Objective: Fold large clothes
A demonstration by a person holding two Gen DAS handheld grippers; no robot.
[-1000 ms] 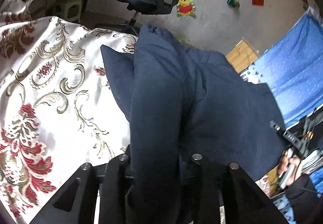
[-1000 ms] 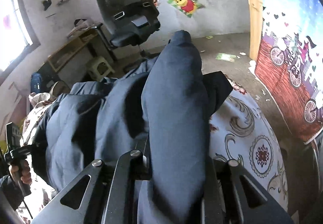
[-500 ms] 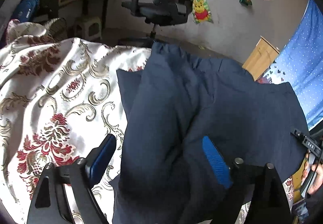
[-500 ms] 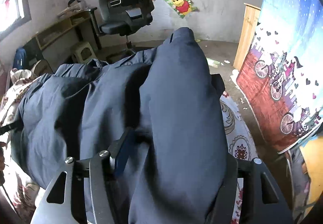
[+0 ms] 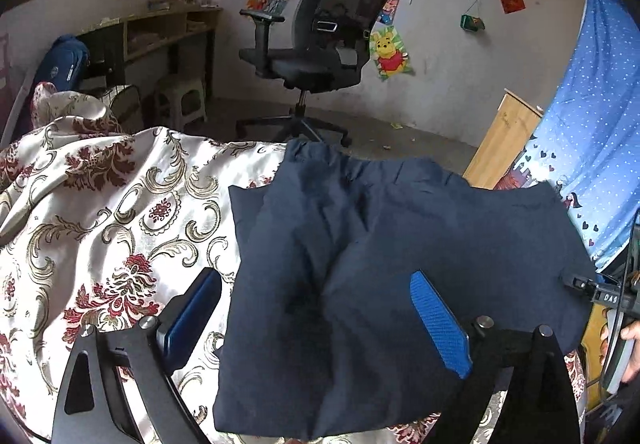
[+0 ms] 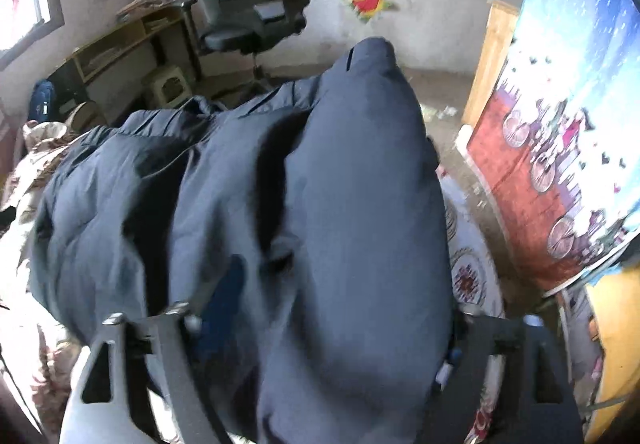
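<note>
Dark blue trousers (image 5: pixel 400 244) lie folded on a bed covered by a cream spread (image 5: pixel 100 204) with red and gold scrollwork, and the coming move turns on how this bundle sits against each pair of jaws. Starting at the left, the left gripper (image 5: pixel 316 324) hangs over the near edge of the bundle with its jaws spread wide: one blue pad (image 5: pixel 192 316) stands over the bare spread just beside the cloth's left edge, the other pad (image 5: pixel 438 328) over the cloth itself, and neither pinches anything. From this side the trousers run away from the jaws toward the far edge of the bed, with the long axis roughly along the line of the fingers and the widest part off to the right. Further right, the right gripper (image 6: pixel 320 344) is buried in the same garment; a thick roll of cloth (image 6: pixel 360 224) rises between its fingers, which look parted rather than clenched, though the picture is blurred and the pads are mostly hidden, so I cannot tell for sure whether it grips. The right hand is the nearer of the two to the bulk of the cloth. No basket, box or other container for the clothes is in view; an office chair (image 5: pixel 320 44) and a small stool (image 5: pixel 180 100) stand on the floor beyond the bed.
</note>
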